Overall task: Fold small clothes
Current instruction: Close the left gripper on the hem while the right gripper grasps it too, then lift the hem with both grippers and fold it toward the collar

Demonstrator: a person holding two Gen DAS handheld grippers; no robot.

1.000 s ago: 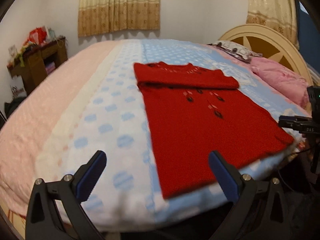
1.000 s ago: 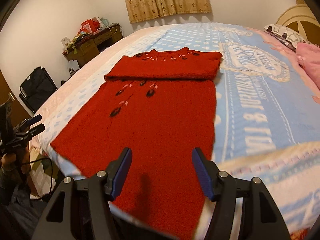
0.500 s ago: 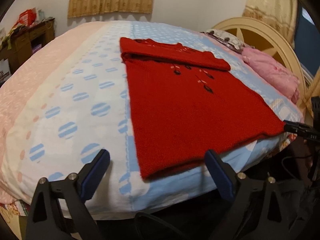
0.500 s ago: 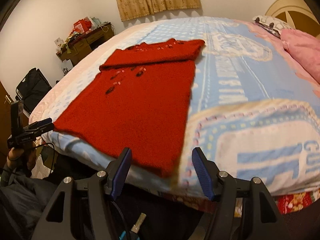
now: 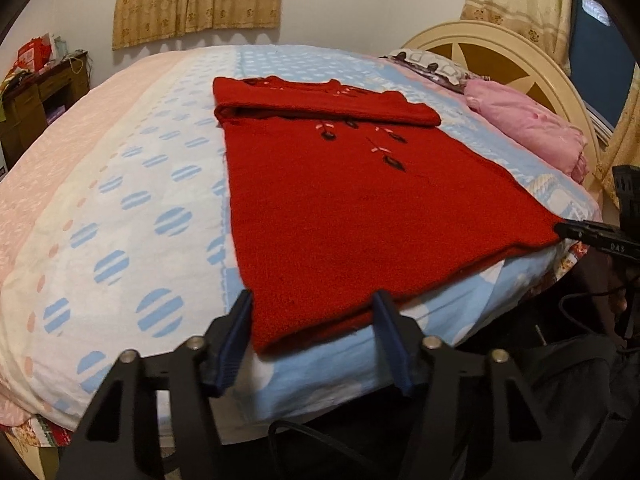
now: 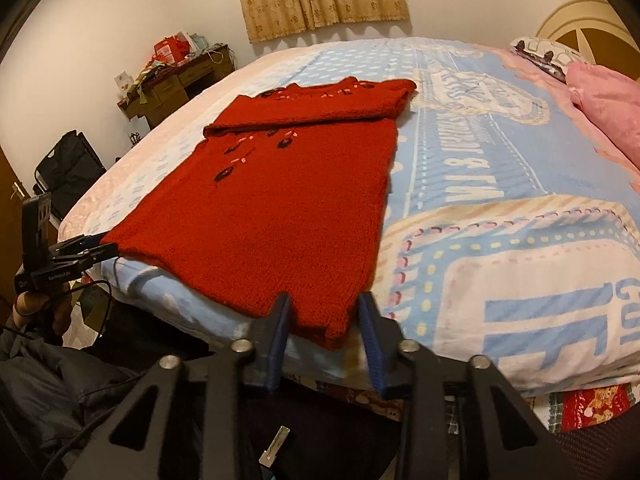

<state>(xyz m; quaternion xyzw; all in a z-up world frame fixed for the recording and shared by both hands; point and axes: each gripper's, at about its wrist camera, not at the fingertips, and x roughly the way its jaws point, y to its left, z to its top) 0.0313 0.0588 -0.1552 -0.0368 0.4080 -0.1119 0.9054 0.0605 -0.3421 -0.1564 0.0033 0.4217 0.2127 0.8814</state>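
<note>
**Red sweater flat on the bed, both grippers at its hem corners**

So the red knitted sweater with dark flower embroidery (image 5: pixel 340 208) lies flat on the bed with the blue-dotted white cover (image 5: pixel 132 216), its top part folded over across the chest. The hem sits right at the near bed edge.

The left hand-held gripper (image 5: pixel 314 334) straddles the hem's left corner. Its jaws have just been closing, corner between them, but the blue pads (image 5: pixel 234 340) still stand apart and don't look like they're pressing yet.

The right hand-held gripper (image 6: pixel 323 330) is at the other hem corner. Also just been closing, cloth between the jaws, a gap still showing.

A pink pillow (image 5: pixel 528 132) lies near the cream headboard (image 5: pixel 520 48).
</note>
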